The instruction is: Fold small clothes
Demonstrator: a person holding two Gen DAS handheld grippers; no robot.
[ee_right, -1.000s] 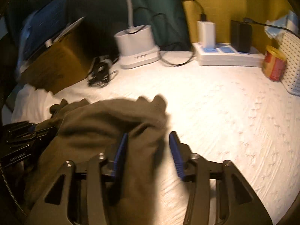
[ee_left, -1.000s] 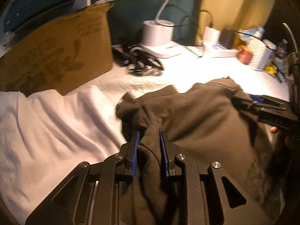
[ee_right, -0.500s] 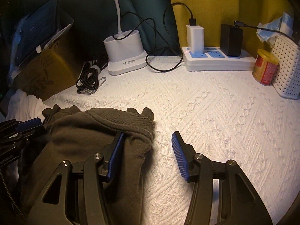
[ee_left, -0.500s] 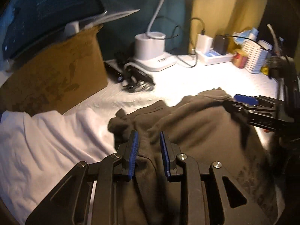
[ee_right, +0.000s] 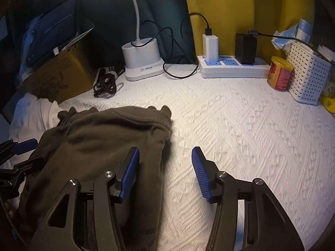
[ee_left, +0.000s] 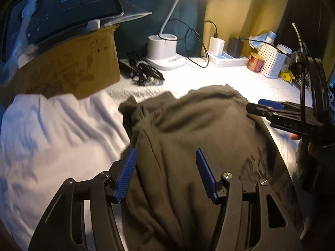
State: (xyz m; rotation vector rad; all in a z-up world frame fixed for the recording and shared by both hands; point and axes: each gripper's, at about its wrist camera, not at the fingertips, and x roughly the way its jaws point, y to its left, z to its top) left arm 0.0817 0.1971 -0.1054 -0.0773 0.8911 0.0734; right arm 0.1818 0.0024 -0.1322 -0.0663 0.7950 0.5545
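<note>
A dark olive garment (ee_left: 194, 129) lies folded in a heap on the white textured table cover (ee_right: 240, 129); it also shows in the right wrist view (ee_right: 100, 133). My left gripper (ee_left: 165, 167) is open, its jaws spread over the garment's near part. My right gripper (ee_right: 165, 165) is open, its left finger (ee_right: 130, 167) over the garment's right edge, its right finger over bare cover. The right gripper also shows at the garment's right side in the left wrist view (ee_left: 272, 107). A white garment (ee_left: 52, 133) lies to the left.
A cardboard box (ee_left: 69, 71) with a tablet on top stands back left. A white lamp base (ee_right: 142, 62), coiled cables (ee_right: 105, 83), a power strip with chargers (ee_right: 230, 67), a red tin (ee_right: 279, 76) and a white perforated basket (ee_right: 306, 77) line the back.
My left gripper has opened and let go of the olive garment. My right gripper, which had let go earlier, stays open. The garment has settled onto the cover.
</note>
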